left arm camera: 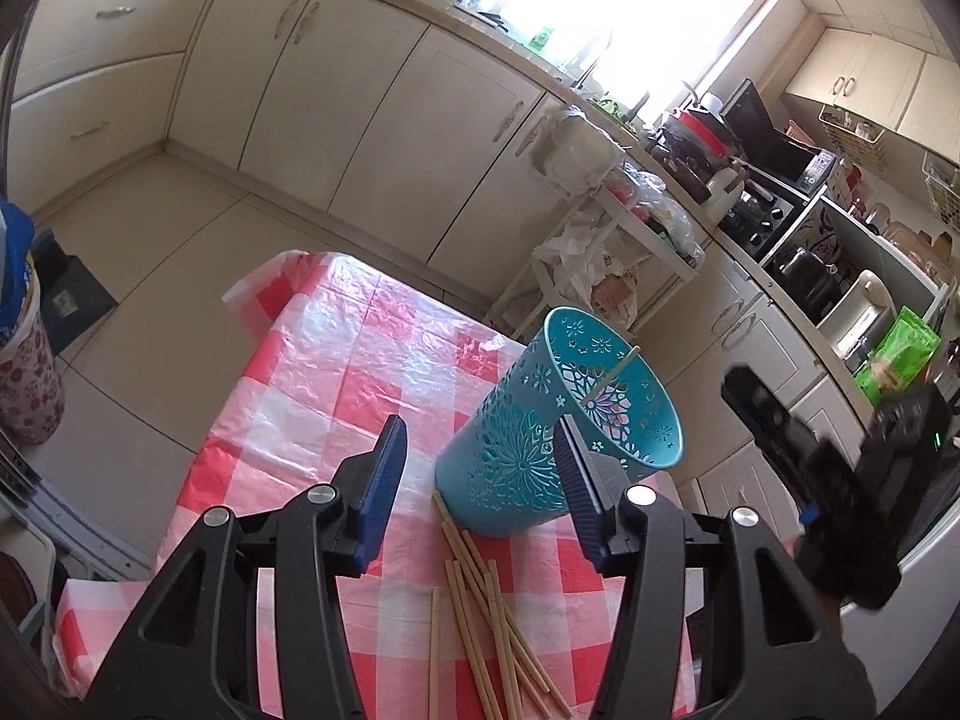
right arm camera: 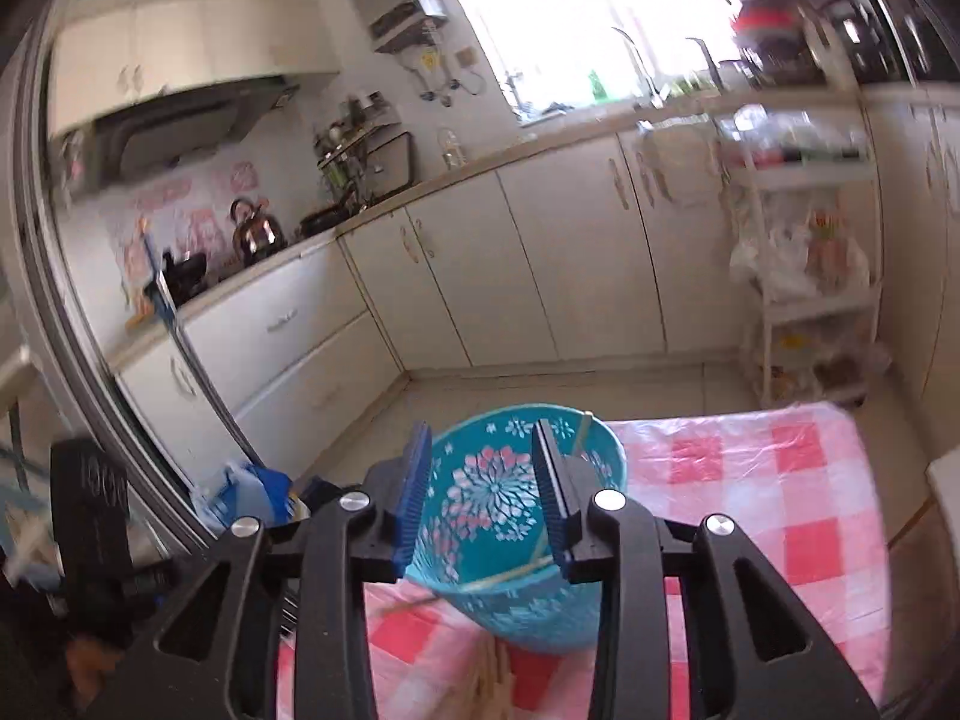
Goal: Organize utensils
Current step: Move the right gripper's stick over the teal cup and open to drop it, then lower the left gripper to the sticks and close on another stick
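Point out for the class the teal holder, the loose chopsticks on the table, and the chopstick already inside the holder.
teal holder (left arm camera: 510,462), left wrist view, on its outer wall.
loose chopsticks (left arm camera: 480,618), left wrist view, mid-pile.
chopstick in holder (left arm camera: 612,377), left wrist view, on its shaft inside the rim.

An open left gripper (left arm camera: 480,468) hovers above a red-checked worktop (left arm camera: 336,372), where a teal perforated holder (left arm camera: 516,456) containing one chopstick (left arm camera: 612,375) stands beside scattered wooden chopsticks (left arm camera: 486,612).
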Motion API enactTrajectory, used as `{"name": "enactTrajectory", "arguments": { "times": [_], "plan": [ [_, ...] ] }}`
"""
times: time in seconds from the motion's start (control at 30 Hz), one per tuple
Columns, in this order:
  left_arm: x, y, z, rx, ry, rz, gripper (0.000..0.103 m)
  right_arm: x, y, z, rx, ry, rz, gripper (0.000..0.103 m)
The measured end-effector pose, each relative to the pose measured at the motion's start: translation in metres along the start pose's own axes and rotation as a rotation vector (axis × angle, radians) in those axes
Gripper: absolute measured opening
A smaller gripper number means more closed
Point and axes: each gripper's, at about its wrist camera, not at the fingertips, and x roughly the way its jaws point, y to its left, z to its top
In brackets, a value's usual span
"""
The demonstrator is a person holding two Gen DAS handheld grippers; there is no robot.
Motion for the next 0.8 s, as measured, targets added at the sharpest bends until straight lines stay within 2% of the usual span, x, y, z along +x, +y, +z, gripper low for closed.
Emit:
{"name": "enactTrajectory", "arguments": {
  "times": [0.07, 0.13, 0.23, 0.3, 0.4, 0.47, 0.6, 0.77, 0.8],
  "plan": [
    [0.002, 0.002, -0.001, -0.014, 0.009, 0.002, 0.049, -0.011, 0.025, -0.021, -0.197, 0.032, -0.029, 0.037],
    [0.005, 0.001, -0.002, -0.014, 0.033, -0.018, 0.051, -0.011, 0.037, -0.042, -0.261, 0.105, 0.003, 0.039],
    [0.021, 0.001, -0.008, -0.068, 0.141, -0.160, 0.052, -0.008, 0.031, -0.064, -0.173, 0.197, 0.036, 0.039],
    [0.033, -0.002, -0.010, -0.100, 0.204, -0.217, 0.053, -0.009, 0.018, -0.077, -0.061, 0.225, 0.053, 0.040],
    [0.050, -0.006, -0.011, -0.123, 0.284, -0.224, 0.053, -0.008, -0.007, -0.096, 0.116, 0.264, 0.067, 0.040],
    [0.066, -0.005, -0.011, -0.172, 0.369, -0.235, 0.054, -0.006, -0.016, -0.101, 0.176, 0.280, 0.064, 0.040],
    [0.087, -0.005, -0.013, -0.196, 0.463, -0.214, 0.053, -0.009, -0.027, -0.100, 0.221, 0.262, 0.061, 0.040],
    [0.099, -0.010, -0.011, -0.201, 0.505, -0.222, 0.053, -0.017, -0.034, -0.097, 0.243, 0.244, 0.059, 0.041],
    [0.099, -0.011, -0.009, -0.196, 0.508, -0.220, 0.047, -0.018, -0.035, -0.097, 0.246, 0.241, 0.060, 0.041]
  ]
}}
